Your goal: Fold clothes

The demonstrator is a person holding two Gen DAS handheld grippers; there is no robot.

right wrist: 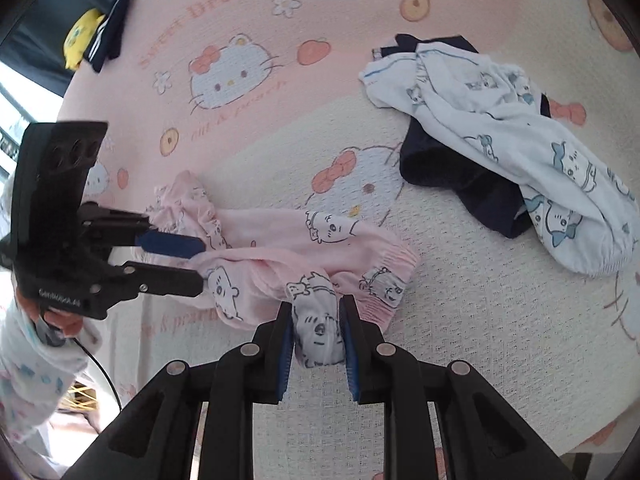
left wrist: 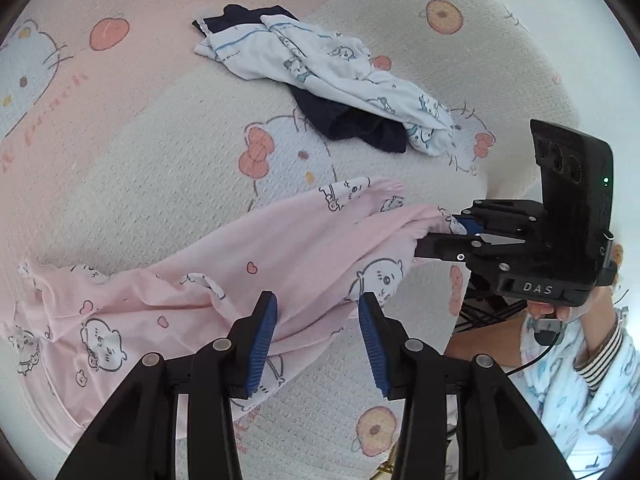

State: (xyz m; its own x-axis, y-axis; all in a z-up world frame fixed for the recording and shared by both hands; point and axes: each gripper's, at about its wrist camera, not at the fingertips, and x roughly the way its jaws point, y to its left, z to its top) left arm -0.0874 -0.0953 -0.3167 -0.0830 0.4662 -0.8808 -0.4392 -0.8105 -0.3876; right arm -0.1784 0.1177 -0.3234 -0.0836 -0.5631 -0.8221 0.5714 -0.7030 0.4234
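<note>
Crumpled pink cartoon-print garment

Bedroom: cartoon-cat bedspread, strewn clothes

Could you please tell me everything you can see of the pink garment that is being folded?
The pink garment is soft, thin-looking cloth, pale pink, printed with small outlined cartoon animals and little hearts, with gathered elastic cuffs at one end. It lies crumpled and stretched across the cartoon-cat bedspread, partly lifted. The right gripper is shut on a bunched fold of it. The left gripper stands open over its middle, fabric between the fingers. It lies apart from the white and navy clothes beyond.
</note>
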